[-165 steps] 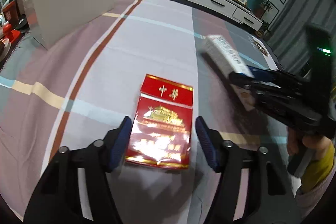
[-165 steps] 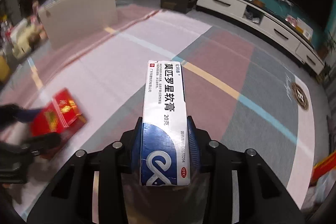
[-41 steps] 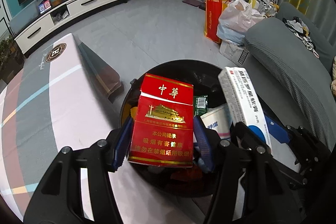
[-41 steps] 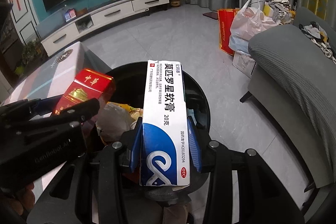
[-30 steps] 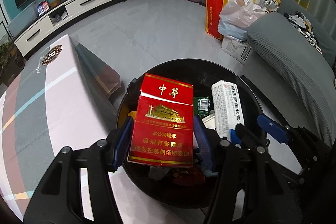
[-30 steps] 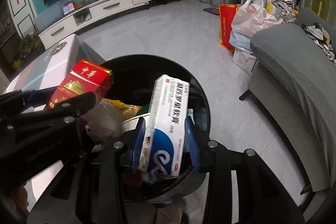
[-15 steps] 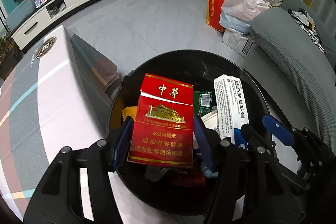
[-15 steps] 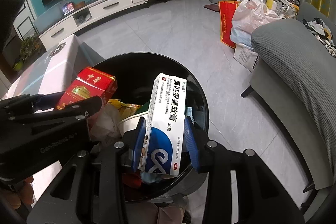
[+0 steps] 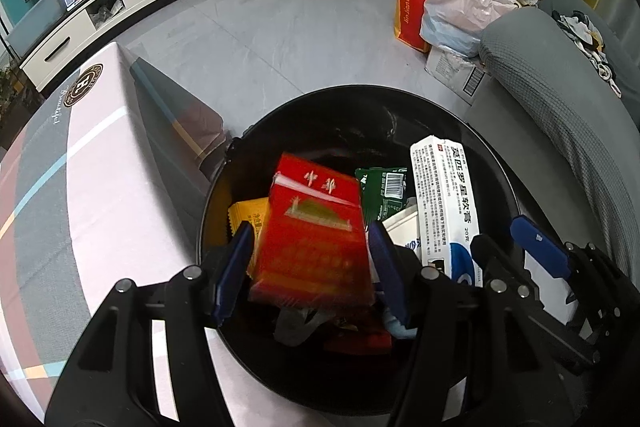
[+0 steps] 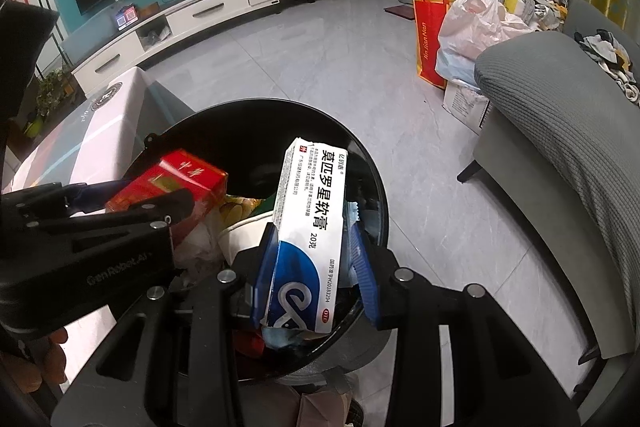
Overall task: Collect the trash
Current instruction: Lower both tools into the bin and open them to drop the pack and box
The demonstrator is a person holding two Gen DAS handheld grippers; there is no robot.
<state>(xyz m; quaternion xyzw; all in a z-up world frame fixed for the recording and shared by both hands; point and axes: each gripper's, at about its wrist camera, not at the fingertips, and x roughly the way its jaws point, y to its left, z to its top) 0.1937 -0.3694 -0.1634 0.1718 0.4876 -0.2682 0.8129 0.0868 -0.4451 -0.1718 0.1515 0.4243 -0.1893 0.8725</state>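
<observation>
The red cigarette pack [image 9: 316,243] is blurred and tilted between the fingers of my left gripper [image 9: 310,263]. It has come free of both blue pads and is dropping over the black round bin [image 9: 400,95]. The left jaws stand open. The white and blue ointment box [image 10: 312,227] leans tilted inside my right gripper [image 10: 314,263]. It rests against the left pad and on the trash below, with a gap to the right pad. The left wrist view shows the same ointment box [image 9: 440,203] lying in the bin.
The bin holds a green wrapper [image 9: 384,187], a yellow packet [image 9: 248,215] and a white cup [image 9: 400,227]. The cloth-covered table [image 9: 100,167] adjoins the bin on the left. A grey sofa [image 9: 560,87] and shopping bags [image 9: 460,3] stand to the right.
The red pack, held square half a second ago, has slipped loose, tilted and started to fall. The ointment box tipped over about a second ago and has stayed leaning.
</observation>
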